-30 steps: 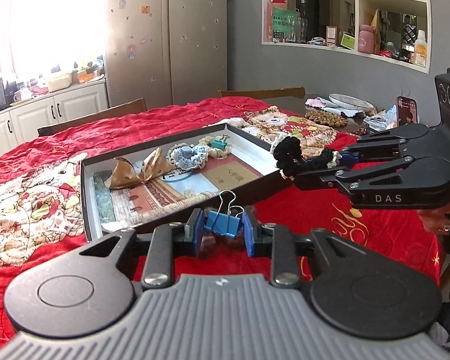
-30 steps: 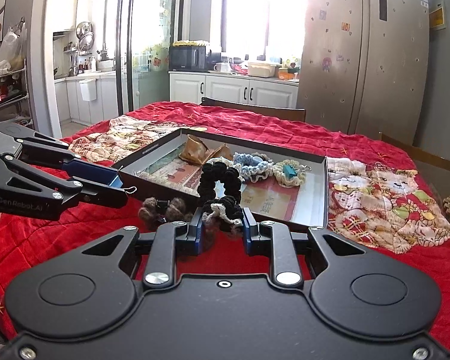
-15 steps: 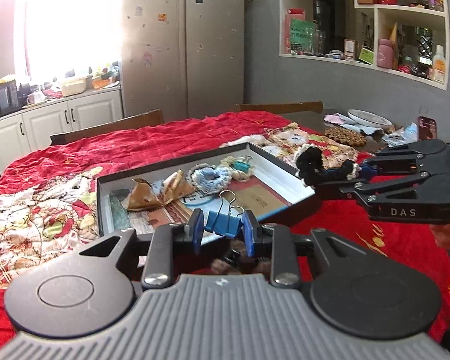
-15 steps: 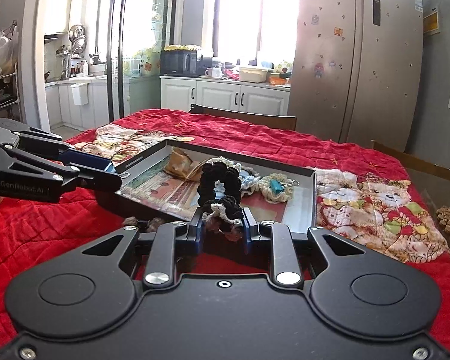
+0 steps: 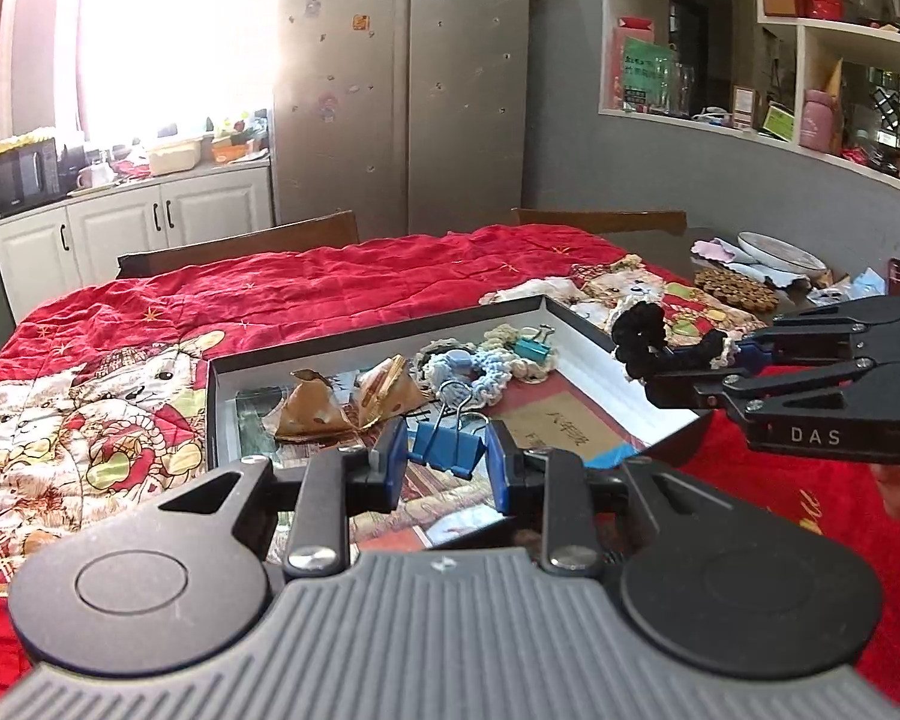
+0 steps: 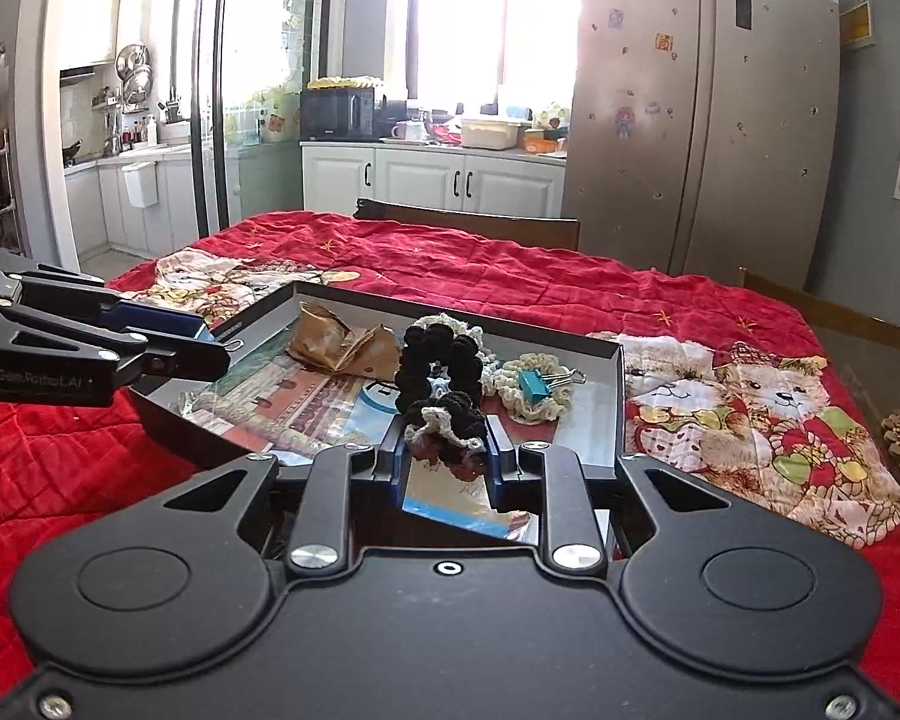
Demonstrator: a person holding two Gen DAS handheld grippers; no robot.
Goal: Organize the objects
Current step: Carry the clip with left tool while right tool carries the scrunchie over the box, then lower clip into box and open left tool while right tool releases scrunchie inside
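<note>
Scrunchie (image 6: 441, 396), black with a cream edge, is pinched between the right gripper (image 6: 444, 457) pads and hangs over the shallow black tray (image 6: 620, 384). Alongside, the left gripper (image 5: 448, 463) is clamped on a blue binder clip (image 5: 449, 449), above the tray's near edge. Inside lie folded brown paper (image 5: 354, 403), crocheted scrunchies (image 5: 474, 367) and what looks like a teal clip (image 6: 535, 385). Red quilted cloth (image 5: 342, 294) covers the table.

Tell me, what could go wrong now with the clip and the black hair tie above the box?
The right claw pinches only one end of the black scrunchie, so the loose loop might snag the box wall. The left claw grips the blue binder clip by its sides; it could twist or slip out. Both claws are close together, so they might bump.
</note>
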